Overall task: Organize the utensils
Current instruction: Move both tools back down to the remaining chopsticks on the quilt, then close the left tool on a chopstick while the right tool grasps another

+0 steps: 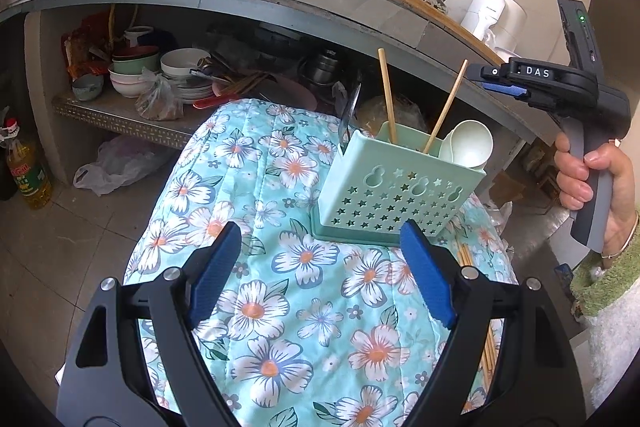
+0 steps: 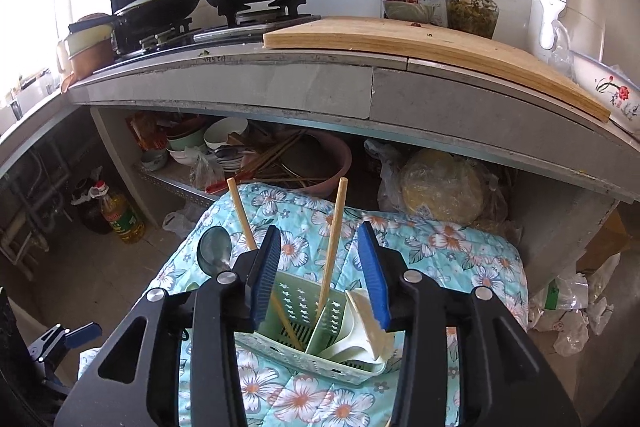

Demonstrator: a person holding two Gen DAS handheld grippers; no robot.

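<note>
While we hold our left gripper (image 1: 320,267) low over the floral cloth (image 1: 280,307), its blue pads stand wide apart with nothing but cloth between them. Just ahead of it sits the green caddy (image 1: 384,195), upright on the cloth, its front wall pierced with stars. Two chopsticks (image 1: 387,95) lean out of the caddy's back compartment, splayed apart, and a pale spoon (image 1: 468,143) rests bowl-up in the right-hand corner. More chopsticks (image 1: 466,255) lie flat on the cloth beside the left gripper's right finger. From the right wrist view, our right gripper (image 2: 322,275) hangs directly above the caddy (image 2: 296,347), pointing down into it; its pads are parted and press on nothing. One chopstick (image 2: 334,243) rises through the gap between the pads, clear of both, and another (image 2: 242,215) stands just left of the left pad. A metal spoon (image 2: 215,251) pokes up at the left side, partly hidden behind the gripper's finger. The left wrist view catches our right hand (image 1: 592,179) wrapped round the handle of that gripper at the far right.
</note>
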